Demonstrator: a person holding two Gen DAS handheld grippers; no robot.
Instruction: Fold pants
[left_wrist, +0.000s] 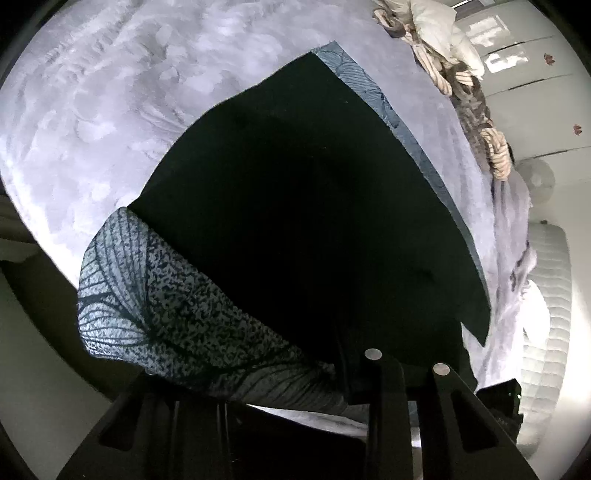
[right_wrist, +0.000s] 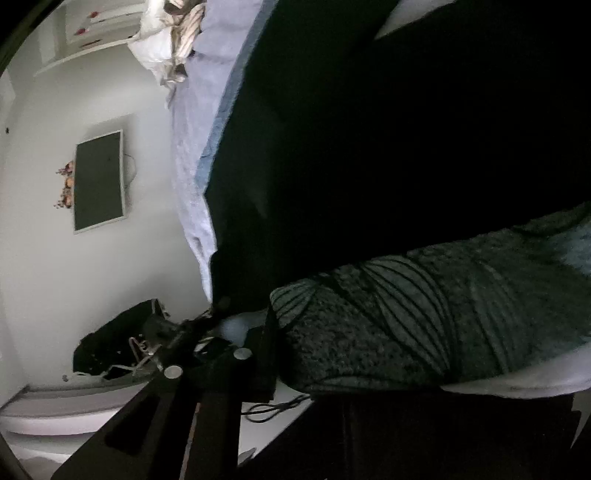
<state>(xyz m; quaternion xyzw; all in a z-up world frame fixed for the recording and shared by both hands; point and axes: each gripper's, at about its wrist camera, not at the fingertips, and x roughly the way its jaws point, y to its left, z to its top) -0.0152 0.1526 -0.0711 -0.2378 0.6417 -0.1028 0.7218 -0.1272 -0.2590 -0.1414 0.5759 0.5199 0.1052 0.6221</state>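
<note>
The pants (left_wrist: 295, 206) lie spread on the bed as a wide dark cloth with a blue leaf-print edge (left_wrist: 384, 110). A leaf-print fold (left_wrist: 177, 314) of them is raised off the sheet and runs to my left gripper (left_wrist: 406, 363). Its fingers stand narrowly apart with dark cloth pinched at the tips. In the right wrist view the same print fold (right_wrist: 406, 325) hangs lifted beside my right gripper (right_wrist: 221, 347). That gripper's fingers are pressed together on the cloth's dark edge. The exact grip points are lost in shadow.
A lavender sheet (left_wrist: 129, 103) covers the bed. Crumpled bedding and pillows (left_wrist: 443, 48) lie at its far end. A white quilted mattress (left_wrist: 546, 295) stands to one side. On the other side are a wall screen (right_wrist: 99, 181), a dark bag (right_wrist: 110, 339) and a cable (right_wrist: 273, 408) on the floor.
</note>
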